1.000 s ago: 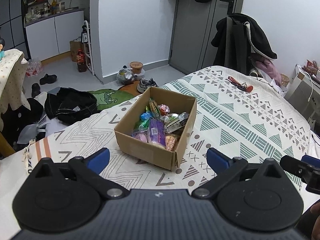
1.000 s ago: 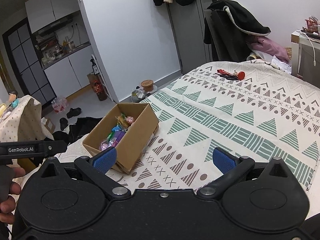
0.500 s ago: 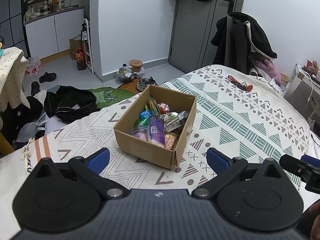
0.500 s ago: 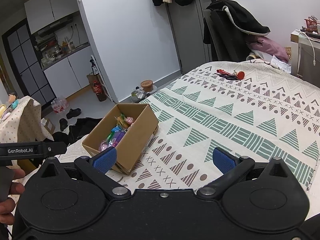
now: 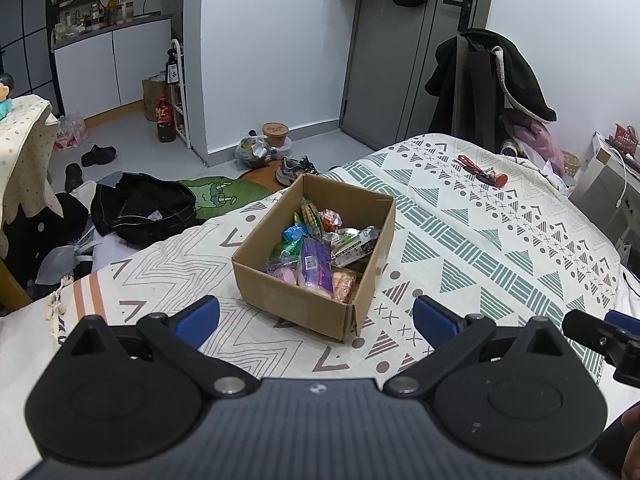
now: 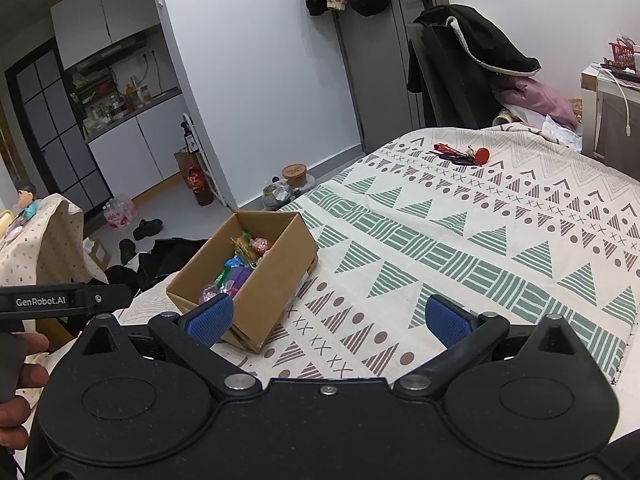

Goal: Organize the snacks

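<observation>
An open cardboard box [image 5: 294, 300] [image 6: 276, 276] sits on the patterned bedspread near the bed's corner. Several snack packets [image 5: 316, 248] [image 6: 240, 268] lie inside it: purple, green, blue, pink and orange wrappers. My left gripper [image 5: 316, 322] hovers just in front of the box, open and empty, its blue pads [image 5: 198, 318] spread wide. To the right of the box and a little behind it, my right gripper [image 6: 328, 318] is open and holds nothing; its left pad [image 6: 210, 318] overlaps the box's near corner in that view.
The bedspread [image 5: 500, 248] [image 6: 460, 240] stretches right and back. Red-handled scissors and small items [image 5: 482, 170] [image 6: 460, 156] lie near the far edge. Bags, shoes and a green mat [image 5: 216, 198] litter the floor to the left. A coat [image 6: 472, 44] hangs over a chair behind the bed.
Both views have shifted slightly; the box sits a touch lower and closer in the right wrist view. Both grippers stay open and nothing has been picked up.
</observation>
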Available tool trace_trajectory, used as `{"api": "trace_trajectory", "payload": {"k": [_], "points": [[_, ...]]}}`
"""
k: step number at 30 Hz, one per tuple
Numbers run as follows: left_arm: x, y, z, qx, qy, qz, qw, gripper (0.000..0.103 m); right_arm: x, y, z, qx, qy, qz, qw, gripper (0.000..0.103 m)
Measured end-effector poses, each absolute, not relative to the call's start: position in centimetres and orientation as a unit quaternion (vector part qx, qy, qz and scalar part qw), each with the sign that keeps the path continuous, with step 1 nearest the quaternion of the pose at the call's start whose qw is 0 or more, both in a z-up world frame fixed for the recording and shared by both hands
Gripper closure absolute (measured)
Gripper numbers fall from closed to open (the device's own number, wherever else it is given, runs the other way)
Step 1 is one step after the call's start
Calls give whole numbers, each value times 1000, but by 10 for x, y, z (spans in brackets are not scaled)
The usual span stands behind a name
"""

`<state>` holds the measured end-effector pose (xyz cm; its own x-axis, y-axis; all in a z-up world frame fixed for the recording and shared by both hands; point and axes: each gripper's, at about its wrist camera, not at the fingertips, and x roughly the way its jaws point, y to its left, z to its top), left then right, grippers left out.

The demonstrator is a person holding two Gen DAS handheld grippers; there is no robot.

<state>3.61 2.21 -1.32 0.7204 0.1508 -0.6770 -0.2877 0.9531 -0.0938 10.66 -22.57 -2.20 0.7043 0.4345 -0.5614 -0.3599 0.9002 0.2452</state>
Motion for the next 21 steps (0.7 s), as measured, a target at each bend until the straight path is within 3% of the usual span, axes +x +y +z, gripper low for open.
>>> {"api": "trace_trajectory", "payload": {"k": [21], "points": [[32, 25, -10, -102, 349, 108, 925, 1, 107, -224, -22, 64, 323, 201, 923, 0]]}}
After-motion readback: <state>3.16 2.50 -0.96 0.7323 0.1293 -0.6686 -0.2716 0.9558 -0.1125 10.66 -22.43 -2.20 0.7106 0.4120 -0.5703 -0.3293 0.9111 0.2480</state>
